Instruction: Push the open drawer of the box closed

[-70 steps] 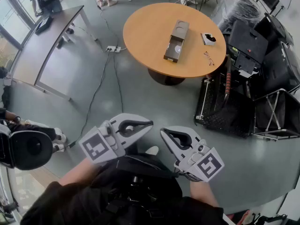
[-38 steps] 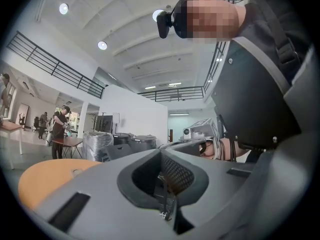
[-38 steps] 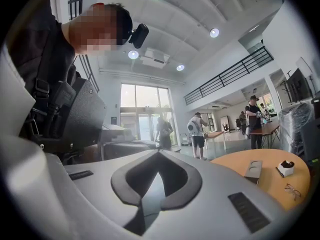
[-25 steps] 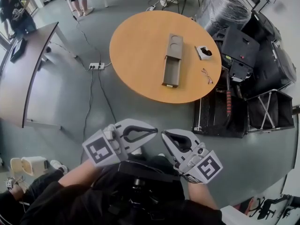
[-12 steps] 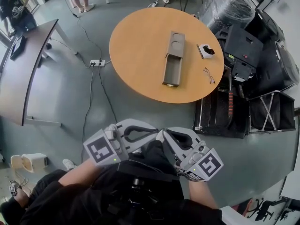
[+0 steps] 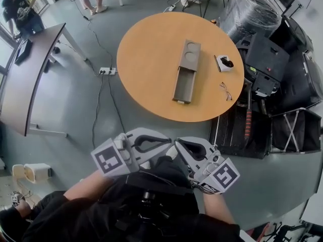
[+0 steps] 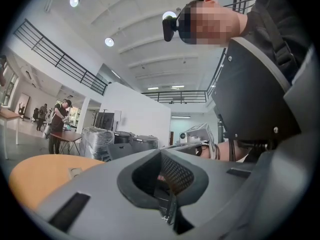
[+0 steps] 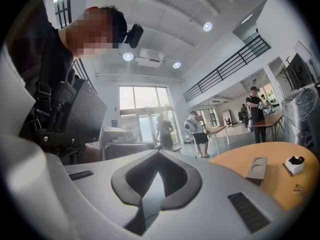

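Orange-brown wood of the round table fills the upper middle of my head view. It sits a touch lower than half a second ago, and much nearer than almost three seconds back, when it lay at the top of the picture. On it lies the box, a long grey-brown slab with two round recesses in its top. Its drawer stands pulled out toward me, close to the table's near edge, as open as in the earlier pictures. Right of the box sit a small white carton with something dark on it and, nearer me, a pair of spectacles.

My left tongs and right tongs hang low by my dark jacket, well apart from the table, where they have stayed throughout. Their tips are just beside each other. The left cube and right cube show black-and-white square markers. Both tongs are closed tip to tip, smooth grey plastic with dark pads ringing an oval gap, and hold nothing.

A white power strip lies on the grey floor left of the table. Black cases crowd its right.
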A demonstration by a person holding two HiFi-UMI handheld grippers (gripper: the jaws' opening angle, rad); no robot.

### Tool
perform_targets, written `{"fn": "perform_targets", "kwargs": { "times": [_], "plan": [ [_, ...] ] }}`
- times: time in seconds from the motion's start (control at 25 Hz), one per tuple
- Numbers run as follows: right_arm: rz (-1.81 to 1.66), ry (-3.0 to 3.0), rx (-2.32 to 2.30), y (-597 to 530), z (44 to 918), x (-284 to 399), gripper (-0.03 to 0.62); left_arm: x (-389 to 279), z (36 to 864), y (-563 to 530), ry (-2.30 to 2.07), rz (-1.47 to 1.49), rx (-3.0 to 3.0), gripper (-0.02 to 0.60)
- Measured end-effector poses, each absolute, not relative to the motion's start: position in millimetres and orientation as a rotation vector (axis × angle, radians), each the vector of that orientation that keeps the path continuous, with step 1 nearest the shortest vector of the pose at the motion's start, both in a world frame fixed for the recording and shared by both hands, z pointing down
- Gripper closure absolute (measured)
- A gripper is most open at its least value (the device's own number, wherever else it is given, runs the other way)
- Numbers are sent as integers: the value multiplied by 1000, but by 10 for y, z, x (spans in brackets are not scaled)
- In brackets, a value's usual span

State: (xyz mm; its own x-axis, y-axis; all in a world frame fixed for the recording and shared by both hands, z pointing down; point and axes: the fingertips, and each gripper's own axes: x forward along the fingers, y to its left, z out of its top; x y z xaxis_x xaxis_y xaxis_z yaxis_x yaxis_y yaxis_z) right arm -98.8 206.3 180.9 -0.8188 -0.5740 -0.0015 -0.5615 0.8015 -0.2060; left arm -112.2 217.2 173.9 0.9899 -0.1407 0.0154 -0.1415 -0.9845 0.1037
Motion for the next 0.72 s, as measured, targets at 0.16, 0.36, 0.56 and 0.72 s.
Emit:
{"fn": "perform_targets", "kwargs": {
  "times": [0.16, 0.36, 0.56, 0.72],
  "plan": [
    [-302, 2929, -897, 1803, 1806, -720, 576, -846, 1754, 1935, -222, 28, 3021, 554],
    [-296, 2947, -846, 1535, 1807, -388, 576, -456, 1737, 1691, -232, 30, 3032, 554],
    [-309, 2956, -814, 1333, 1859, -78, 576, -164, 1762, 1473, -285, -12, 3017, 554],
    [-335, 2951, -789, 1187, 1938, 132, 576, -5, 1839, 1312, -368, 0, 3026, 554]
  ]
}}
